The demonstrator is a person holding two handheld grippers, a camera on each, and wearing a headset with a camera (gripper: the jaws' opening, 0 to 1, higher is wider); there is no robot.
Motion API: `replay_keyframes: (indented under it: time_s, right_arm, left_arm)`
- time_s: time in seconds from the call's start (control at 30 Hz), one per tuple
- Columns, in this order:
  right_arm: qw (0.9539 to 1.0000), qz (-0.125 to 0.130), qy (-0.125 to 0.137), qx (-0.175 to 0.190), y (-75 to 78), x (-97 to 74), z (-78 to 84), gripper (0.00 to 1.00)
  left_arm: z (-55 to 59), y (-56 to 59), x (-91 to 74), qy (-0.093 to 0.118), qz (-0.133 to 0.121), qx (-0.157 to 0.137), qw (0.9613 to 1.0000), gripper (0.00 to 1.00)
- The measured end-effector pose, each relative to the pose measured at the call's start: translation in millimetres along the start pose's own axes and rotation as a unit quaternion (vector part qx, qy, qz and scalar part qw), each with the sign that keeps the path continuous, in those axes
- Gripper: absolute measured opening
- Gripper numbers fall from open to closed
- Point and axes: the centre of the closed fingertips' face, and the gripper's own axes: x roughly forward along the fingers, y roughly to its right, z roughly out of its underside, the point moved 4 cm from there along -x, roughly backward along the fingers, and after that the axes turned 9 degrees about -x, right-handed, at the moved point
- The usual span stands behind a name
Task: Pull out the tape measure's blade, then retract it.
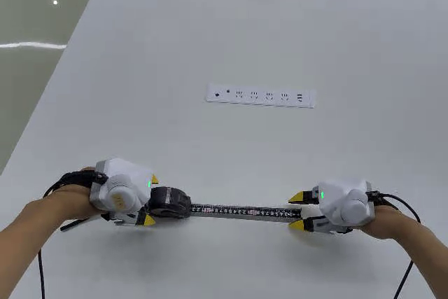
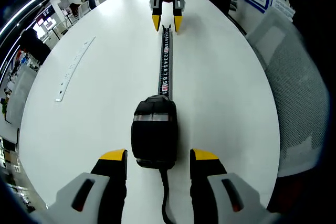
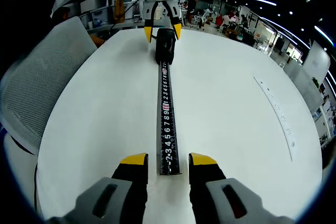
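Tape measure case [image 1: 170, 202] is seen lying on the table [image 1: 210, 33], with its blade [image 1: 241, 211] drawn out toward 3 o'clock. The case is flanked by the left gripper [image 1: 151, 201], jaws apart; the blade tip is flanked likewise by the right gripper [image 1: 297, 211], also unclosed. Pull-out is judged done and retraction left. A power strip [image 1: 260, 95] lies at 12 o'clock.

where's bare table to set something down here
Free: the table between the power strip and the blade, and everything beyond the strip to the far edge. Crowded: the near edge, where left gripper, tape measure and right gripper line up.
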Motion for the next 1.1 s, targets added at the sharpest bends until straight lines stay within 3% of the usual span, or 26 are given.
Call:
replay_keyframes:
  time_s: [0.2,0.3,0.53,0.63,0.87,1.0,1.1]
  right_arm:
    - [0.9993,0.021,-0.019,0.027,-2.3,-9.0,3.6,0.38]
    - [0.9976,0.037,-0.024,0.053,-4.5,-14.8,3.7,0.39]
    - [0.9936,0.069,-0.032,0.084,-9.8,-23.3,2.2,0.48]
    - [0.9909,0.085,-0.029,0.101,-14.1,-24.9,-0.6,0.52]
    - [0.982,0.114,-0.031,0.148,-26.9,-29.1,-1.6,0.64]
    - [0.9713,0.143,-0.045,0.185,-32.4,-34.1,5.2,0.69]
    - [0.9658,0.155,-0.031,0.206,-39.1,-35.3,3.4,0.74]
  left_arm:
    - [1.9,8.2,-8.5,0.006,-0.004,-0.029,0.9996,0.49]
    - [7.1,10.8,-12.7,0.01,-0.015,-0.062,0.9979,0.55]
    - [11.7,17.3,-20.8,0.032,-0.03,-0.1,0.994,0.6]
    - [18.0,18.9,-21.2,0.048,-0.042,-0.136,0.9886,0.63]
    - [19.4,28.1,-29.7,0.078,-0.064,-0.189,0.9767,0.75]
    - [19.0,31.8,-33.3,0.085,-0.086,-0.214,0.9694,0.78]
    - [19.4,32.2,-32.7,0.096,-0.095,-0.23,0.9639,0.82]
